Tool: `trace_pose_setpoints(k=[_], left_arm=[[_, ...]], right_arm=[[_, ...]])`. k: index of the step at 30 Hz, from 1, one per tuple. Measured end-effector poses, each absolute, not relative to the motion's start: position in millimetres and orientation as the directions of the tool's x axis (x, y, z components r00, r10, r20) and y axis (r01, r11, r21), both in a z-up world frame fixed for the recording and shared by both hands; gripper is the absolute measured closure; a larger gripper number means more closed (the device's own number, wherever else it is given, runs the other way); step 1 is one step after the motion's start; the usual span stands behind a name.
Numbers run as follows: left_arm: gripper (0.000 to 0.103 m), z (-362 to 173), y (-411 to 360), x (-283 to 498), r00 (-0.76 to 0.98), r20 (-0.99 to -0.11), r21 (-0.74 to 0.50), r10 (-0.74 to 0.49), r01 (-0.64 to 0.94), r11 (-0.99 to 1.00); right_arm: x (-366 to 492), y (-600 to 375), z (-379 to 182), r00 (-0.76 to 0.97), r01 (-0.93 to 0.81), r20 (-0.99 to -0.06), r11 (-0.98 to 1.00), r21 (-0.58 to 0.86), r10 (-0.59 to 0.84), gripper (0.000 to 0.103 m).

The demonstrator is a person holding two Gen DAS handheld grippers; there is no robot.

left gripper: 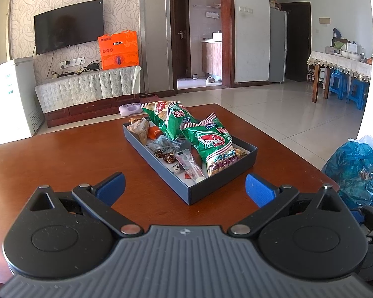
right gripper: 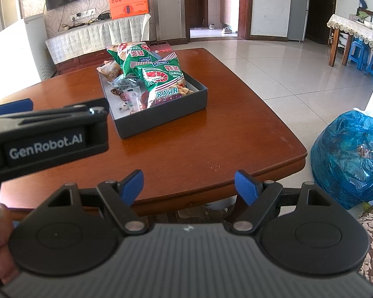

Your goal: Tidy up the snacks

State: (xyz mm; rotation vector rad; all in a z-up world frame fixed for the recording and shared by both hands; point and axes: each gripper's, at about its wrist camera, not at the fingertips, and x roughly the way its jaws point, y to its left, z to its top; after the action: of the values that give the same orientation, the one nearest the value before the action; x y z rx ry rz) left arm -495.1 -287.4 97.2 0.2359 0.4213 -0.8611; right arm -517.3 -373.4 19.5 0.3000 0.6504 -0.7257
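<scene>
Bench (left gripper: pixel 62 154): reddish-brown polished wood, rounded corners, glossy with window glare; a few pale crumbs show on it in the right wrist view. Landmark is the dark grey tray (left gripper: pixel 218 181), which sits toward the far middle of the bench.

Inside the tray: 2 green prawn cracker bags (left gripper: pixel 213 146) overlapping along its right side, small wrapped sweets (left gripper: pixel 166 156) and a clear sachet (left gripper: pixel 190 167) on its left side, a tan snack packet (left gripper: pixel 139 129) at its far left corner.

Left tool (left gripper: pixel 185 186) – blue pads spread wide, nothing between them, hovering just short of the tray's near corner. Right tool (right gripper: pixel 189 186) – also spread wide and empty, well back from the tray, at the bench's near edge.

Room beyond the tray: wall-mounted television (left gripper: pixel 69 26), an orange box (left gripper: pixel 119 49) on a cloth-draped cabinet, pale tiled floor (left gripper: pixel 273 109). Right of the tray, off the bench, a blue plastic bag (right gripper: pixel 348 154); farther off, blue stools (left gripper: pixel 345 89) under a lace-covered table.
</scene>
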Motion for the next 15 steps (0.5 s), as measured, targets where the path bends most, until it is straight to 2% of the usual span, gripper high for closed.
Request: trace_pose_setpoints(k=[15], left_arm=[[0.0, 96.7, -286.8, -495.2, 0.576, -0.449, 0.032, -0.683, 0.774, 0.632]], right_arm=[[-517.2, -373.0, 19.6, 0.565, 0.696, -0.643, 0.718, 0.034, -0.517, 0.021]])
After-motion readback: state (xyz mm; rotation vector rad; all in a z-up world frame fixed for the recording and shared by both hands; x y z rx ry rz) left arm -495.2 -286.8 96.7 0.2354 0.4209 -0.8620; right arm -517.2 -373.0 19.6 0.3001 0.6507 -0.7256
